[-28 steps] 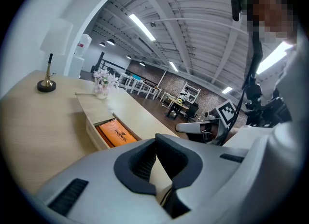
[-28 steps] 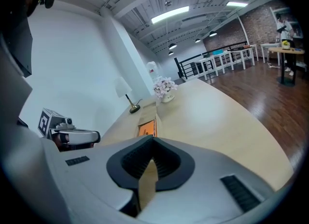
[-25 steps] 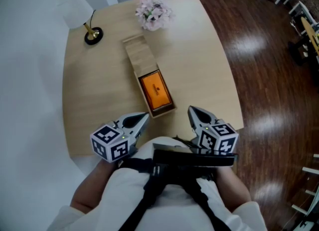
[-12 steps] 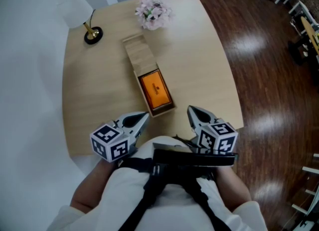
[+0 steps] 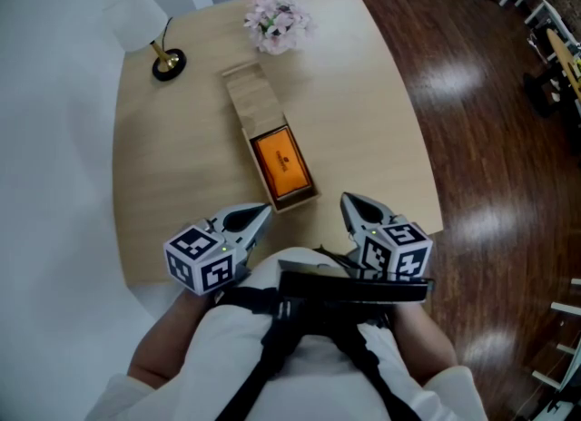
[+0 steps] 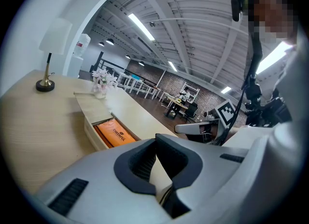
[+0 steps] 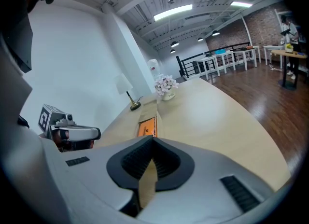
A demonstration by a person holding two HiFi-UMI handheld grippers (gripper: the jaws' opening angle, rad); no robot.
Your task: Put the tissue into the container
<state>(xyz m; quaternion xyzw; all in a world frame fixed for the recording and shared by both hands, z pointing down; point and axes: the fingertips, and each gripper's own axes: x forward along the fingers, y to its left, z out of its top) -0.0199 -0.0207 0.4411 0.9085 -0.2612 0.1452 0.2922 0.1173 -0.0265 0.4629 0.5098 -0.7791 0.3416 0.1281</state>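
Note:
A long wooden container (image 5: 305,201) lies in the middle of the round table, its lid (image 5: 254,97) slid back toward the far end. An orange tissue pack (image 5: 281,165) lies inside the uncovered near half; it also shows in the left gripper view (image 6: 115,133) and the right gripper view (image 7: 146,129). My left gripper (image 5: 265,211) rests shut and empty at the near table edge, just left of the container's near end. My right gripper (image 5: 348,200) is shut and empty to the container's right. Neither touches the container.
A small lamp (image 5: 166,63) with a white shade stands at the table's far left. A vase of pale flowers (image 5: 277,24) stands beyond the container's far end. A white wall runs along the left; dark wooden floor (image 5: 481,138) lies to the right.

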